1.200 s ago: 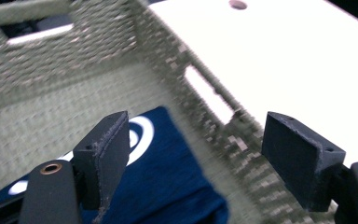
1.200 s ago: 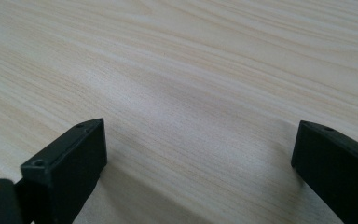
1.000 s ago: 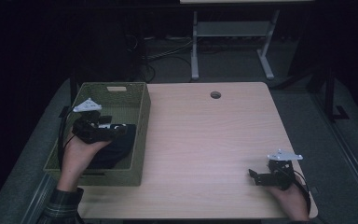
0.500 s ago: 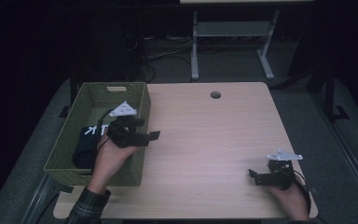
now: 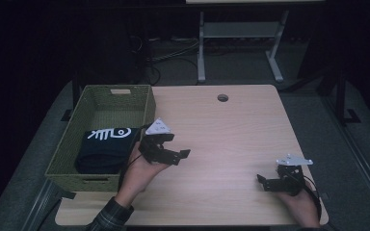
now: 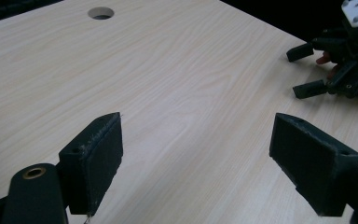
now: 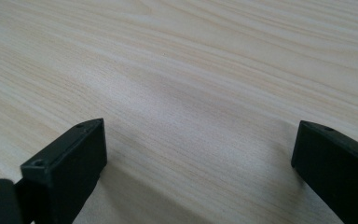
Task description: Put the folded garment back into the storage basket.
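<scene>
Dark floor surrounds the wooden worktop [image 5: 231, 134]. Near its left edge, beside the basket [image 5: 67, 154] holding a folded black garment [image 5: 107, 151], the left gripper [image 5: 180, 155] has just been opening, nothing between its jaws. By the front right corner, the right gripper [image 5: 262, 182] rests with jaws apart, empty.

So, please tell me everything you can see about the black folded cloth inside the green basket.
The black cloth looks like a soft garment, folded into a thick, roughly rectangular bundle. A white printed design shows on its top, toward the far edge. It lies flat on the bottom of the woven green basket, in the near half, and appears to reach the right wall. Neither gripper touches it: the left gripper is outside the basket, over the table, with open jaws and nothing between them.
</scene>
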A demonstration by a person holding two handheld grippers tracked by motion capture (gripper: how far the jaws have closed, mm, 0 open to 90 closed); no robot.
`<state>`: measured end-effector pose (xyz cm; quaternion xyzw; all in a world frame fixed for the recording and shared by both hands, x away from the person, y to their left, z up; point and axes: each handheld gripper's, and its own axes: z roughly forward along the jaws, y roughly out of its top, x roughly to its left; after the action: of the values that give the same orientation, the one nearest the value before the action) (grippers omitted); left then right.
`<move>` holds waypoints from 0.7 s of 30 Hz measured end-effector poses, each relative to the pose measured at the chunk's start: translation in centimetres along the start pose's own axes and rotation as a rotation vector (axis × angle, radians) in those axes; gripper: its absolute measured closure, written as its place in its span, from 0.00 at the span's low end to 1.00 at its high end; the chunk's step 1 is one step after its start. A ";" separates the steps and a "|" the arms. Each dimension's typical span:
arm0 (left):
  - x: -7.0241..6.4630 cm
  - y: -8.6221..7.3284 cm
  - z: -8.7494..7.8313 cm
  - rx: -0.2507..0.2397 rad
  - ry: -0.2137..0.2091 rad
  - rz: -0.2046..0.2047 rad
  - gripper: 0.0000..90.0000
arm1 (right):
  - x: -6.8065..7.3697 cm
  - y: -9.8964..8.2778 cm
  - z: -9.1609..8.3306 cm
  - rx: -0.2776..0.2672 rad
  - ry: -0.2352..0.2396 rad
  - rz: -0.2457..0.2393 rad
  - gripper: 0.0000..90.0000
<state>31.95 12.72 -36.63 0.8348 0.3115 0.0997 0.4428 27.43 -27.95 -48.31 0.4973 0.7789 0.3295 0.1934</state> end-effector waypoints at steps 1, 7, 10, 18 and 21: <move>-0.2 -0.1 0.3 0.003 -0.004 0.004 0.18 | 0.0 0.0 0.0 0.000 0.000 0.001 0.03; -1.1 -1.4 2.4 0.015 -0.015 0.008 0.18 | 0.0 0.0 0.0 0.001 -0.001 0.003 0.03; -1.2 -2.0 3.1 0.026 -0.019 0.007 0.18 | 0.0 0.0 0.0 0.001 -0.002 0.002 0.03; -1.2 -4.6 6.1 0.077 -0.011 0.004 0.18 | 0.0 0.0 0.0 0.001 -0.002 0.001 0.03; -1.1 -5.4 6.9 0.091 0.001 0.010 0.16 | 0.0 0.0 0.0 0.001 -0.001 0.001 0.03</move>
<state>31.76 9.60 -44.85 0.8558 0.3115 0.0880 0.4036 27.44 -27.94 -48.32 0.4980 0.7788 0.3287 0.1936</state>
